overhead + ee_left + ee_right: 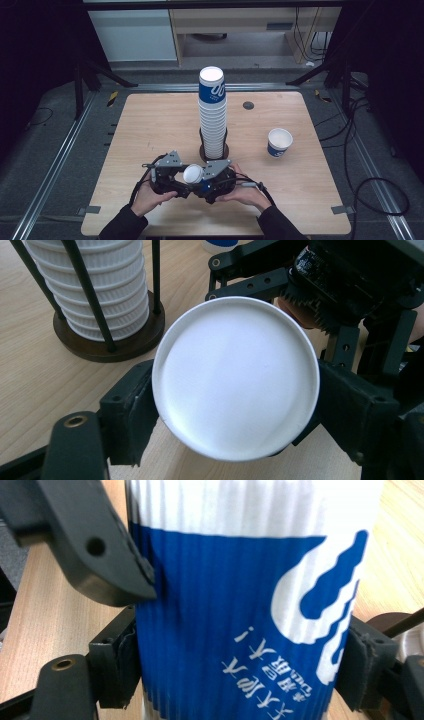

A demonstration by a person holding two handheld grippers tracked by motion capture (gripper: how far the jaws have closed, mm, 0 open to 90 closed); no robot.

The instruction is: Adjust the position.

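Observation:
A blue and white ribbed paper cup (193, 174) is held on its side just above the table's near edge, between both grippers. In the left gripper view its round white bottom (235, 377) faces the camera, and my left gripper (235, 405) is shut on that end, a pad against each side. My right gripper (240, 665) is shut on the cup's blue printed wall (215, 630). In the high view the left gripper (181, 176) and the right gripper (204, 181) meet tip to tip at the cup. One jaw of the left gripper touches the cup at the upper left of the right gripper view.
A tall stack of the same cups (212, 115) stands in a dark rod holder (215, 151) just behind the grippers. A single upright cup (279, 142) sits at the right. A small dark grommet (248, 105) lies at the back of the wooden table (150, 125).

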